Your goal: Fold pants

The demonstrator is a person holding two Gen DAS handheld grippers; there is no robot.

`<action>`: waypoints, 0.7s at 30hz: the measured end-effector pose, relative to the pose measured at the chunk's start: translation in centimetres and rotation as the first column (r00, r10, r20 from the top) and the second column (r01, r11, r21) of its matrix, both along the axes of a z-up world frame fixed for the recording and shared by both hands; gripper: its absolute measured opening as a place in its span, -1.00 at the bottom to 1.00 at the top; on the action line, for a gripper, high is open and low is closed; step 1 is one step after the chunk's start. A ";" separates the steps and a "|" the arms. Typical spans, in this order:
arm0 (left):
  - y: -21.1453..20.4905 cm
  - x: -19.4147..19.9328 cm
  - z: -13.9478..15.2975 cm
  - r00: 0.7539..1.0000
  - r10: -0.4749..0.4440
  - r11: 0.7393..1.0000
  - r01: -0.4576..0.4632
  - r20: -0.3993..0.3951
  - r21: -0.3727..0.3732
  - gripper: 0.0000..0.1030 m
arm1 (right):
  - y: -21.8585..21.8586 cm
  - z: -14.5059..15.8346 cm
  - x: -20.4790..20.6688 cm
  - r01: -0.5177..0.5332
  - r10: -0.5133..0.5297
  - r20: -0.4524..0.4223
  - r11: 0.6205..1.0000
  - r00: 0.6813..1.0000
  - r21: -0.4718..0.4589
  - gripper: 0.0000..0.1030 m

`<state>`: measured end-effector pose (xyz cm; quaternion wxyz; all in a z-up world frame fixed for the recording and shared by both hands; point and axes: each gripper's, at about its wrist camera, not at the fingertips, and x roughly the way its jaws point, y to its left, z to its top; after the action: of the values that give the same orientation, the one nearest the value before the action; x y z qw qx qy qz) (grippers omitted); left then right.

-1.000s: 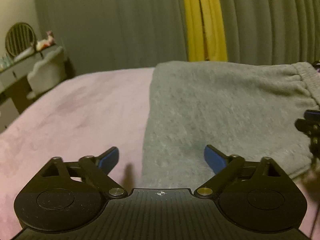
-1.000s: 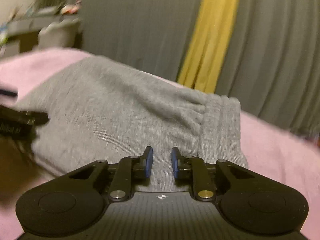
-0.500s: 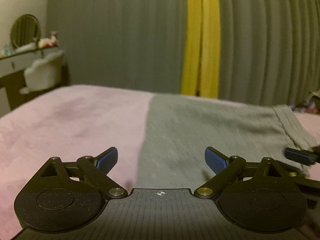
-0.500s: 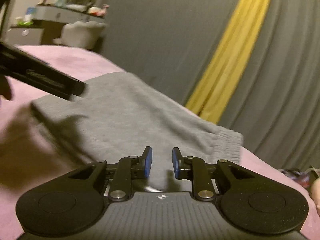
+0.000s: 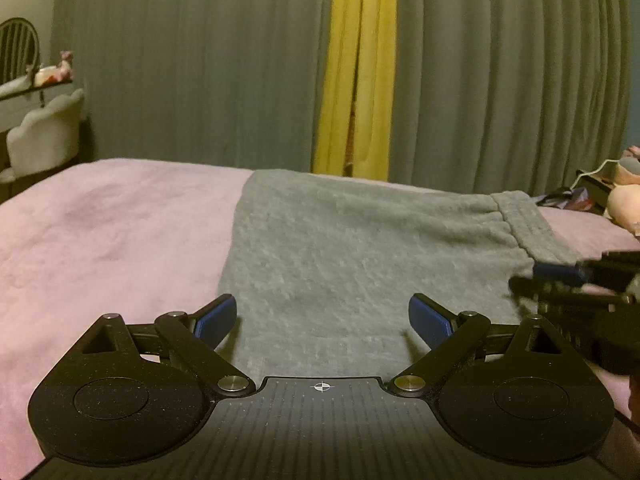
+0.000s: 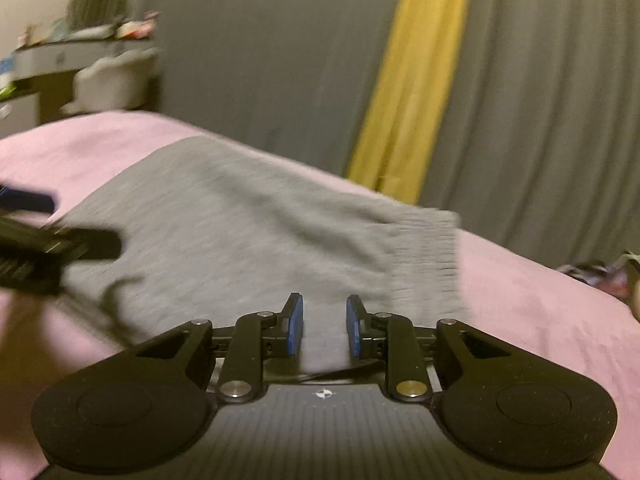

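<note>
Grey sweatpants (image 5: 352,256) lie folded flat on a pink blanket (image 5: 112,232), waistband (image 5: 524,224) at the right. My left gripper (image 5: 322,316) is open wide and empty, just above the pants' near edge. My right gripper (image 6: 323,320) has its jaws a small gap apart with nothing between them, near the pants' (image 6: 248,236) waistband (image 6: 424,260) end. Each gripper shows at the edge of the other's view: the right one in the left wrist view (image 5: 568,280), the left one in the right wrist view (image 6: 48,240).
Grey curtains with a yellow strip (image 5: 356,80) hang behind the bed. A dresser with a white chair (image 5: 44,132) stands at the far left. Clutter and a pink object (image 5: 624,200) lie at the right edge of the bed.
Both grippers have lifted and pulled back from the pants, with the views tilting up. The left stays wide open; the right's jaws have opened slightly.
</note>
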<state>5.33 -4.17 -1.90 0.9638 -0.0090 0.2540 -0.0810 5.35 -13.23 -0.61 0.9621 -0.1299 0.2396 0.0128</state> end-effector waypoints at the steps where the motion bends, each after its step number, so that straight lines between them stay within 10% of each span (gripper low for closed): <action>1: -0.1 0.0 -0.1 1.000 -0.003 1.000 0.003 -0.002 0.003 0.88 | -0.2 0.1 0.1 0.014 -0.014 0.009 1.000 1.000 0.000 -0.53; 7: 0.1 0.5 -0.5 0.999 0.011 1.000 -0.012 -0.036 -0.002 0.86 | 0.4 -0.6 0.2 0.010 -0.011 -0.008 0.996 1.000 -0.094 -0.54; 21: 3.4 2.1 -1.4 0.973 0.154 0.981 -0.171 -0.170 -0.088 0.86 | -0.6 1.2 -0.7 0.020 -0.020 0.002 0.999 1.000 0.040 -0.57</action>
<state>7.39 -0.79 -3.32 0.9415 -0.0858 0.3256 -0.0136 4.62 -13.81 0.60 0.9648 -0.1081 0.2396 0.0081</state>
